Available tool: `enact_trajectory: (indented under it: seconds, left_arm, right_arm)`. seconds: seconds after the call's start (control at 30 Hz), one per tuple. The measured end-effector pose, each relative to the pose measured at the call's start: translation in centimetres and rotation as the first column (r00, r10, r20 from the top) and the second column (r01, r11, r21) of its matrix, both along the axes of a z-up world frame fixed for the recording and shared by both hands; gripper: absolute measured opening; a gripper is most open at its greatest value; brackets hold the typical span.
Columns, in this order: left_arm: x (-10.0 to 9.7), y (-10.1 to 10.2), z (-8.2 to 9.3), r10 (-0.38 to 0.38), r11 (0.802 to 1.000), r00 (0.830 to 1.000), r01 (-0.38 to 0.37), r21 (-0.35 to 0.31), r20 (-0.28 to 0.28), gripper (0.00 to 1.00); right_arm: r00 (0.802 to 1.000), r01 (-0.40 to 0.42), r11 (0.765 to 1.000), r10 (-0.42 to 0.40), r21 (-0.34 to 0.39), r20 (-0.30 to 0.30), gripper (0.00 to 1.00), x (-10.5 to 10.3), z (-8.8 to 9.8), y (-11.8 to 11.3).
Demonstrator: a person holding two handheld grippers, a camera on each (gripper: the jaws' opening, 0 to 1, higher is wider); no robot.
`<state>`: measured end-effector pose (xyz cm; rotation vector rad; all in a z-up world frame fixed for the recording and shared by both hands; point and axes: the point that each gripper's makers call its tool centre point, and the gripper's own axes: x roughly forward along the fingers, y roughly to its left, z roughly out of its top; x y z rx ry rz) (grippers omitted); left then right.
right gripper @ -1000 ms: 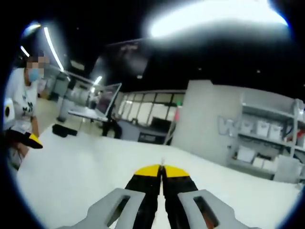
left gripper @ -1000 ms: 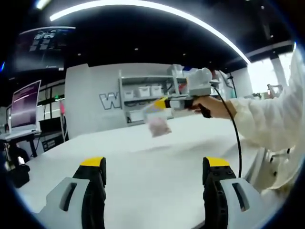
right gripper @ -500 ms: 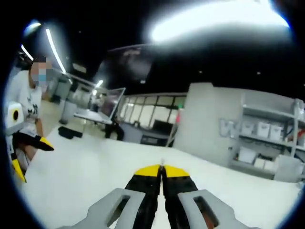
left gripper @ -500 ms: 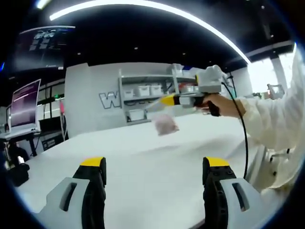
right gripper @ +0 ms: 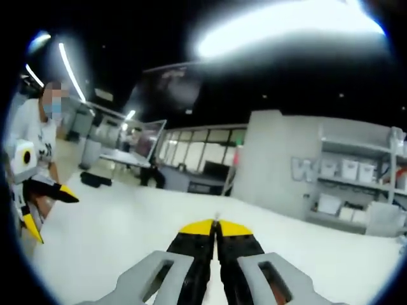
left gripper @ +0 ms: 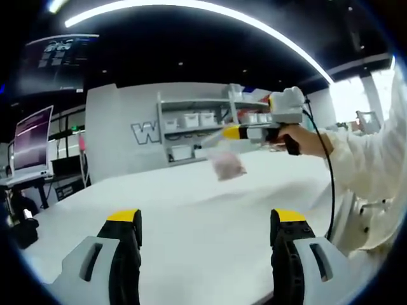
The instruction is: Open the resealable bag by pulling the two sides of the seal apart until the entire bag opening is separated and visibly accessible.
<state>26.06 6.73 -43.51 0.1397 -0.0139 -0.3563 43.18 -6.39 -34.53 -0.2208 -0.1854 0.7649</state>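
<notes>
1. As I hold it low over the near edge of the white bench (left gripper: 191,229), my left hand-held gripper (left gripper: 206,222) has its jaws standing wide apart with nothing between them.
2. My right hand-held gripper (left gripper: 230,133), seen in the left gripper view, is raised above the far side of the bench, with my hand (left gripper: 304,141) on its grip and a black cable (left gripper: 329,190) hanging from it.
3. From its yellow tip hangs the resealable bag (left gripper: 226,164), clear with something pinkish inside, off the bench surface and pinched by its upper edge.
4. In the right gripper view, the right hand-held gripper's (right gripper: 216,223) jaws are pressed together; the bag itself is too thin to make out there.
5. Whether the seal is parted I cannot tell; the bag is small and blurred.
6. My left hand-held gripper (right gripper: 38,203) appears at the left border of the right gripper view, well apart from the right one.
7. Beyond the far edge of the bench stand a shelf unit (left gripper: 191,130) with white bins and a monitor (left gripper: 32,143).
</notes>
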Motion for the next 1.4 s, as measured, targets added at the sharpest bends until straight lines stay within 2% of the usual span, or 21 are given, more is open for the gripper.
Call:
enact_trajectory:
  seconds: [0.37,0.8,0.93,1.4]
  left_arm:
    - [0.1,0.1,0.0,0.000,1.000,1.000,0.000,0.000,0.001,0.82]
    - [0.2,0.1,-0.3,-0.004,1.000,1.000,0.004,-0.007,-0.003,0.83]
    - [0.1,0.3,-0.4,0.000,1.000,1.000,0.000,-0.003,-0.004,0.83]
    - [0.2,-0.1,-0.6,-0.011,1.000,1.000,0.011,-0.009,-0.008,0.84]
  right_arm:
    - [1.000,-0.018,1.000,0.018,0.012,-0.003,0.00,-1.1,0.0,0.0]
    - [0.999,-0.042,0.999,0.041,0.028,0.006,0.00,-3.5,0.0,-0.6]
    - [0.999,-0.049,0.997,0.049,0.055,-0.003,0.00,-4.3,0.0,-1.2]
    - [0.998,-0.040,0.996,0.043,0.081,-0.040,0.00,-5.6,-1.5,-2.9]
